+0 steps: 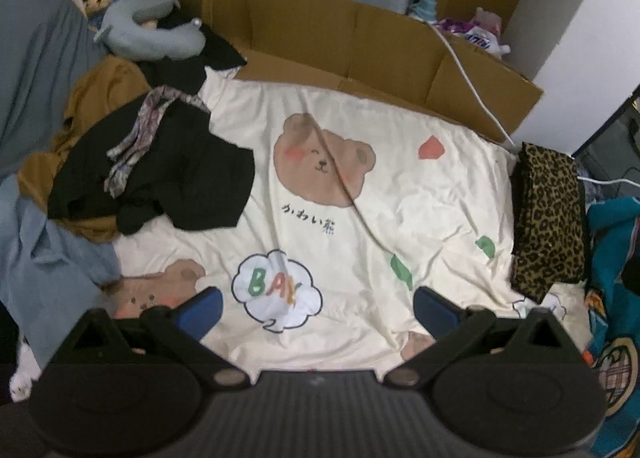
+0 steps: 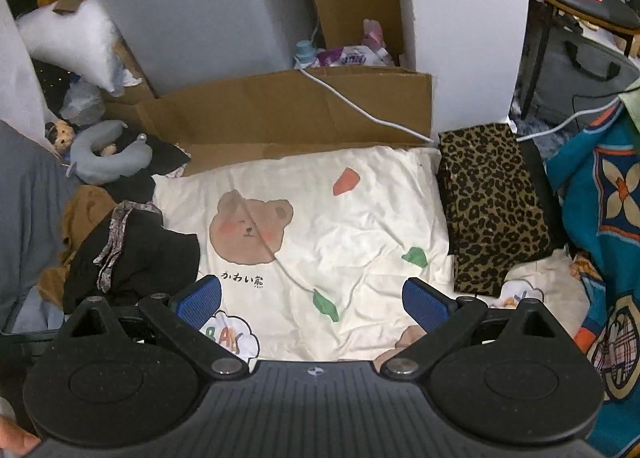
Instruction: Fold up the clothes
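Both my claws are spread wide, nothing held. My left gripper (image 1: 316, 308) hovers over the near edge of the cream bear-print sheet (image 1: 384, 194), above the "BAN" speech bubble (image 1: 276, 290). My right gripper (image 2: 312, 300) hangs over the same sheet (image 2: 360, 226), near the green leaf print (image 2: 326, 304).

Clothes relative to the sheet:
- Unfolded pile on its left edge: black garment (image 1: 160, 178) on top, patterned scarf (image 1: 144, 134) draped across it, mustard garment (image 1: 100, 90) underneath, grey-blue garment (image 1: 52, 258) nearer me.
- Folded leopard-print garment (image 1: 548, 218) on its right edge, also visible from the right wrist (image 2: 492, 206).

Flattened cardboard (image 1: 360, 38) lies beyond the sheet's far edge, white cable (image 1: 468, 74) across it. Grey neck pillow (image 1: 152, 26) sits past the pile.
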Demonstrator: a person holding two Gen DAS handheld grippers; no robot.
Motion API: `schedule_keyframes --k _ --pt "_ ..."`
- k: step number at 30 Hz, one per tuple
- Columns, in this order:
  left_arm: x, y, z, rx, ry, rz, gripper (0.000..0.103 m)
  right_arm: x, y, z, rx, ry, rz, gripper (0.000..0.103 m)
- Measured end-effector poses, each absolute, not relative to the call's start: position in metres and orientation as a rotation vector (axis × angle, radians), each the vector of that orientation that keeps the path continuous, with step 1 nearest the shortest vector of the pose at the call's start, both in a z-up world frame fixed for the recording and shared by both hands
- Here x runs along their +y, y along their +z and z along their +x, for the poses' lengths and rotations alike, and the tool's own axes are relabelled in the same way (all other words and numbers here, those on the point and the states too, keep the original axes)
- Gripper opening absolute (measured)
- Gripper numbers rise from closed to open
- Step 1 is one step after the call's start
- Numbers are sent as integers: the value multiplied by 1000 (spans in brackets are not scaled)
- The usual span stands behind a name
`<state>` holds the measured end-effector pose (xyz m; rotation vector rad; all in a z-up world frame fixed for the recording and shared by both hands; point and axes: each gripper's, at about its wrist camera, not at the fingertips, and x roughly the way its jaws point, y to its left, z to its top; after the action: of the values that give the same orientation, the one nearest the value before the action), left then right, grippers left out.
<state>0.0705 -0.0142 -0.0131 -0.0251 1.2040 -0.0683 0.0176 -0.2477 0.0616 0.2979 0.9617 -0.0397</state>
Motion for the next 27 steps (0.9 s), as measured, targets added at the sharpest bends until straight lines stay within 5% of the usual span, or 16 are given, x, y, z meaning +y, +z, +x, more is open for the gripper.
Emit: schedule_keyframes --k 27 --pt "-16 -10 58 1223 -109 -56 102 -223 46 17 1000 24 280 100"
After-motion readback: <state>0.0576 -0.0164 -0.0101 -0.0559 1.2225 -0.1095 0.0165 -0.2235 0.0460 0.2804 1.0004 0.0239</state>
